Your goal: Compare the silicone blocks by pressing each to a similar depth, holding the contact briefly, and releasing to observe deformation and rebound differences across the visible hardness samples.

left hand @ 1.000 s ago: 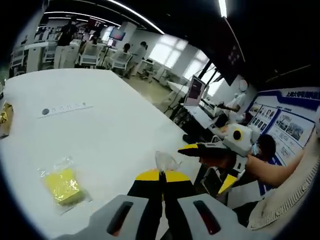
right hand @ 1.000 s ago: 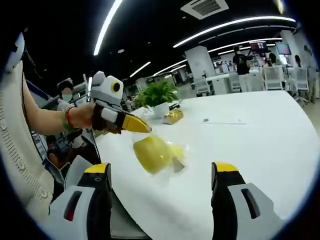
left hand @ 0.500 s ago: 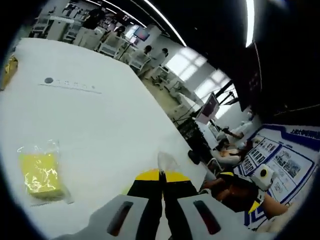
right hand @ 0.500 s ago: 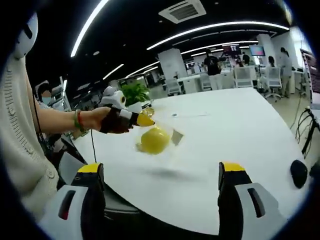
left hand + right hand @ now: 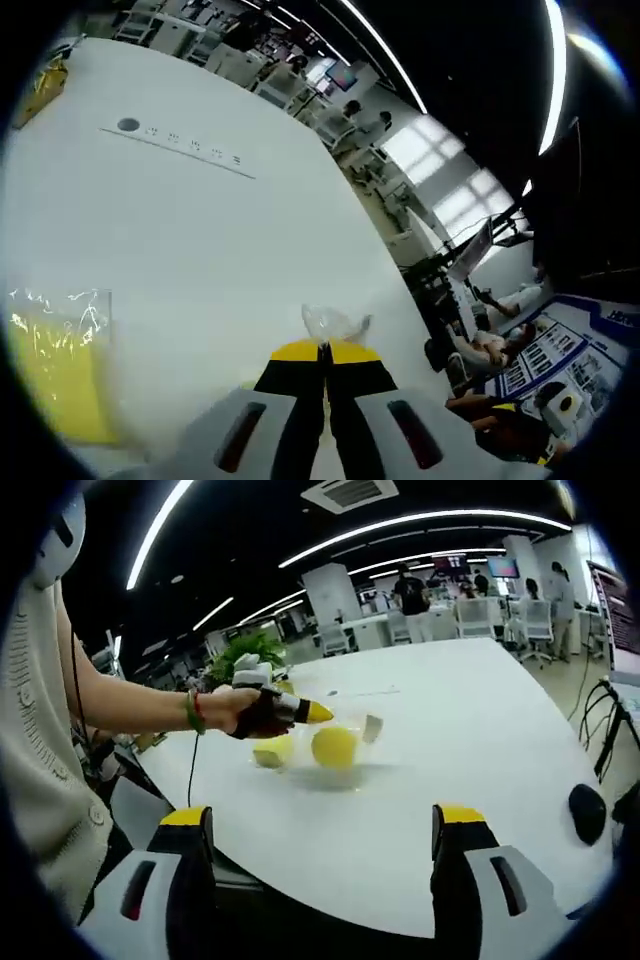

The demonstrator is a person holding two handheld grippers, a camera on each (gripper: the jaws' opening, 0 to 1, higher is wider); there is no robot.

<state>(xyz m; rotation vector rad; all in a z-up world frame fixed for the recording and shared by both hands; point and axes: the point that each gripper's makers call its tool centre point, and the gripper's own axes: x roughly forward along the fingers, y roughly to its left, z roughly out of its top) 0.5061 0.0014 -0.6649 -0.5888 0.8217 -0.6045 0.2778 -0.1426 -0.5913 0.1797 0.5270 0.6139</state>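
Note:
My left gripper [image 5: 325, 348] is shut, pinching the crumpled top of a clear plastic bag [image 5: 330, 324]. In the right gripper view that left gripper [image 5: 312, 713], held in a person's hand, keeps the bag hanging with a yellow silicone block [image 5: 335, 747] inside, just over the white table [image 5: 450, 740]. A second yellow block [image 5: 271, 752] lies beside it on the table. It also appears in its own clear bag as the second yellow block [image 5: 55, 370] at the lower left. My right gripper [image 5: 322, 832] stands open, well back from both blocks, with nothing between its fingers.
A printed strip with a dark dot [image 5: 180, 146] lies across the table's middle. A gold-wrapped item [image 5: 46, 84] sits far off near a green plant [image 5: 240, 646]. A black object [image 5: 585, 812] sits beyond the table's right edge. Desks, chairs and people fill the room behind.
The left gripper has carried the bagged block farther over the table, next to the second block. The right gripper stays open and now views them from farther back.

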